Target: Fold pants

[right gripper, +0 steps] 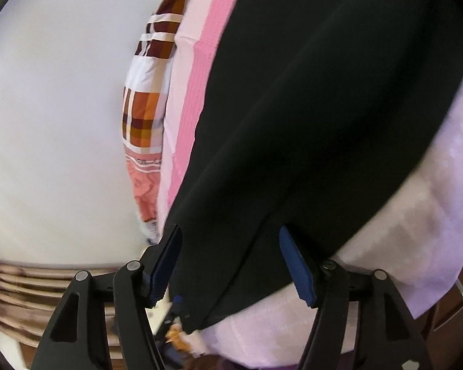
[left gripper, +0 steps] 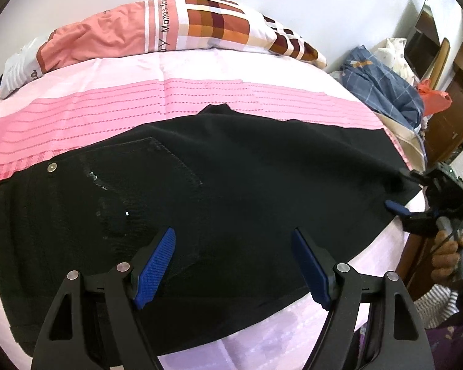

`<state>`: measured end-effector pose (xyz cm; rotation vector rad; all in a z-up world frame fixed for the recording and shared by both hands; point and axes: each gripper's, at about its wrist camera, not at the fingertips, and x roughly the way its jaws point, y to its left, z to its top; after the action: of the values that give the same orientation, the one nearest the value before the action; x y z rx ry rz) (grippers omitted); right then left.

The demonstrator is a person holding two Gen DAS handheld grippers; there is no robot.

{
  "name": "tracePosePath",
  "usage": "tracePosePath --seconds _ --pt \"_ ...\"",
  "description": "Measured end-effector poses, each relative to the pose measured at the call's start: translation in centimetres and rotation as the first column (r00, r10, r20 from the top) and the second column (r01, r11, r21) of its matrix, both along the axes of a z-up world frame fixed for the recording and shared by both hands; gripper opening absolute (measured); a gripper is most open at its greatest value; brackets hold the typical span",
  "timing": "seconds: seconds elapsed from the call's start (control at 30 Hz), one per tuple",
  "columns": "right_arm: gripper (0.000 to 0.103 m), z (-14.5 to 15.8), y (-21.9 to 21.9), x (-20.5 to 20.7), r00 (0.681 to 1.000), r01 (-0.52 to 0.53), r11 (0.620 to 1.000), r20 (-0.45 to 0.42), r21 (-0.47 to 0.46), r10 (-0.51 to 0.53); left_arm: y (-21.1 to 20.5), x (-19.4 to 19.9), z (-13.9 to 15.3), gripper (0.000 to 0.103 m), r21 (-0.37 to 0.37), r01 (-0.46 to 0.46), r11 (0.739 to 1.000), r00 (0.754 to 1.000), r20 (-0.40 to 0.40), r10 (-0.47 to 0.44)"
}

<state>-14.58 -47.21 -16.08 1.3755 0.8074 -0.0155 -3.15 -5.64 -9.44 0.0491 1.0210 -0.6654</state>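
Black pants [left gripper: 219,185] spread flat on bed [left gripper: 108,71], long axis along near edge, waist left; left claw [left gripper: 234,265] spread above near hem-side edge, right claw [right gripper: 231,265] spread astride leg cuff at bed's right edge, nearer for fold.

Matt black cloth pants [left gripper: 231,169]

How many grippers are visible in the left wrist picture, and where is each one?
2. The left gripper is open above the black pants near the bottom; the right gripper is at the right edge, at the pants' end, also open.
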Motion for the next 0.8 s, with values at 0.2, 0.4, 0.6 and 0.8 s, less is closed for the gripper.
tracePosePath --seconds 0.2,0.4,0.6,0.8 --pt "0.065 1.1 0.8 1.5 0.999 0.052 0.999 0.003 -0.005 -0.052 -0.1 0.0 -0.6 0.078 -0.02 0.008 1.0 1.0 -0.027 -0.008" --pt "0.055 1.2 1.4 2.2 0.996 0.077 0.994 0.037 -0.071 -0.075 -0.2 -0.3 -0.9 0.078 -0.025 0.01 1.0 0.999 -0.036 -0.011" --pt "0.006 -1.1 1.4 0.8 0.998 0.058 0.998 -0.01 -0.012 -0.058 0.2 -0.2 -0.8 0.078 -0.028 0.008 1.0 1.0 -0.029 -0.009" --pt "0.005 1.5 2.1 -0.9 1.0 0.021 1.0 0.01 -0.005 -0.021 0.7 -0.1 0.0 0.078 0.008 0.018 1.0 1.0 0.012 -0.018"
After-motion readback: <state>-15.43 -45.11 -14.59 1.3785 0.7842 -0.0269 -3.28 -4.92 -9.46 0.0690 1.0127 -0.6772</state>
